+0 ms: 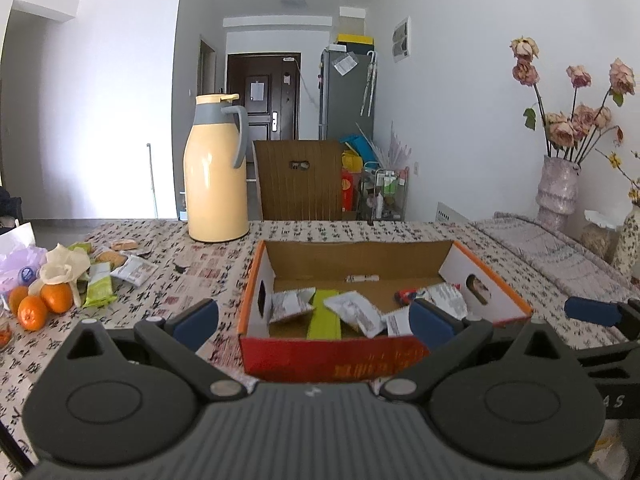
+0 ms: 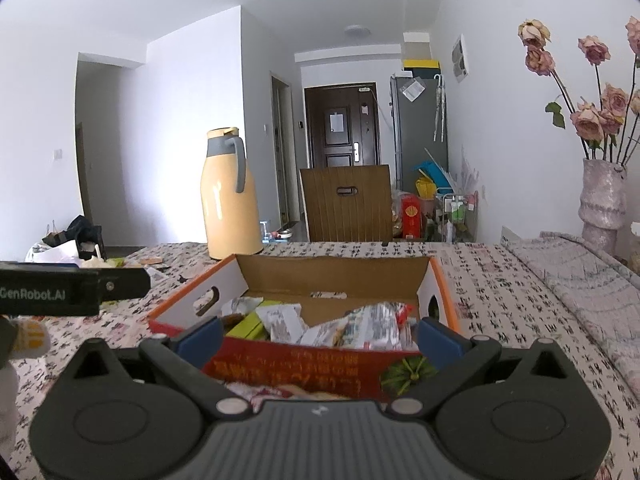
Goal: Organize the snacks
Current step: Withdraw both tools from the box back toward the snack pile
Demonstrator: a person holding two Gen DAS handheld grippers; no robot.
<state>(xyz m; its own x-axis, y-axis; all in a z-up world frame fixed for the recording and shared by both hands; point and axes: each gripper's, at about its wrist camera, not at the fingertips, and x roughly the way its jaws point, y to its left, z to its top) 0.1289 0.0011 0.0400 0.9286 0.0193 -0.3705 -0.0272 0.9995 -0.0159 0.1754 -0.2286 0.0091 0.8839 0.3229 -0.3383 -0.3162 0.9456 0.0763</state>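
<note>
box print — blurred | oranges — partly behind wrapper

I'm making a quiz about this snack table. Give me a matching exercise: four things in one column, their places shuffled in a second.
Things:
1. oranges
2. thermos
3. vase
4. green bar

Places:
A. inside the cardboard box
B. far right, against the wall
C. left edge of the table
D. behind the box, to its left

Pairs: 1-C, 2-D, 3-B, 4-A
</note>
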